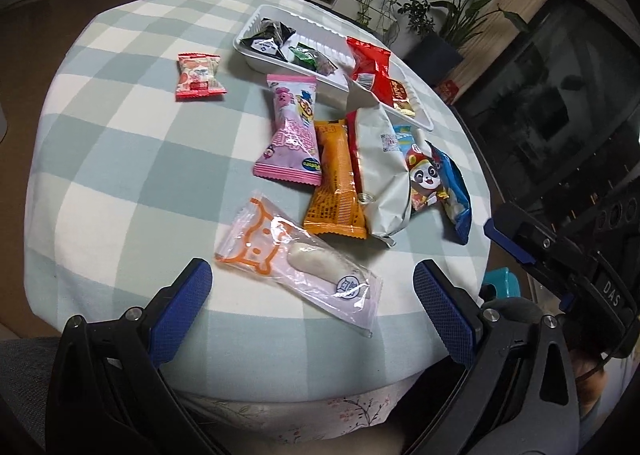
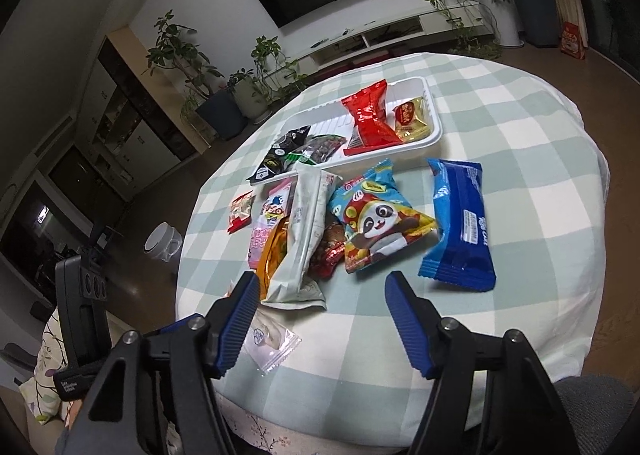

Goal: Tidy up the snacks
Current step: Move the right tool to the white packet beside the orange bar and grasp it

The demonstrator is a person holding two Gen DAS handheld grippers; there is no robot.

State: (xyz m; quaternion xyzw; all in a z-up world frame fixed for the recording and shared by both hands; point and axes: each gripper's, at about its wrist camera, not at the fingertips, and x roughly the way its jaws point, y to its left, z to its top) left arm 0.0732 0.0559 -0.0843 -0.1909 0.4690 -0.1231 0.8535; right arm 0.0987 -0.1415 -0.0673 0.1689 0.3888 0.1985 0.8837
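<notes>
Both grippers hover wide and empty at the table's near edge: the left gripper frames the clear cat-print packet, probably its next pick. Beyond lie loose snacks, the panda bag among them; farthest, the part-filled white tray awaits more.

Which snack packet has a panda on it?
The light blue packet, lying between the long white packet and the dark blue packet. No other shows a panda.

The left gripper is hovering with its blue-padded jaws spread wide, gripping nothing. The right gripper is hanging beside it, its jaws likewise parted and gripping nothing.
</notes>
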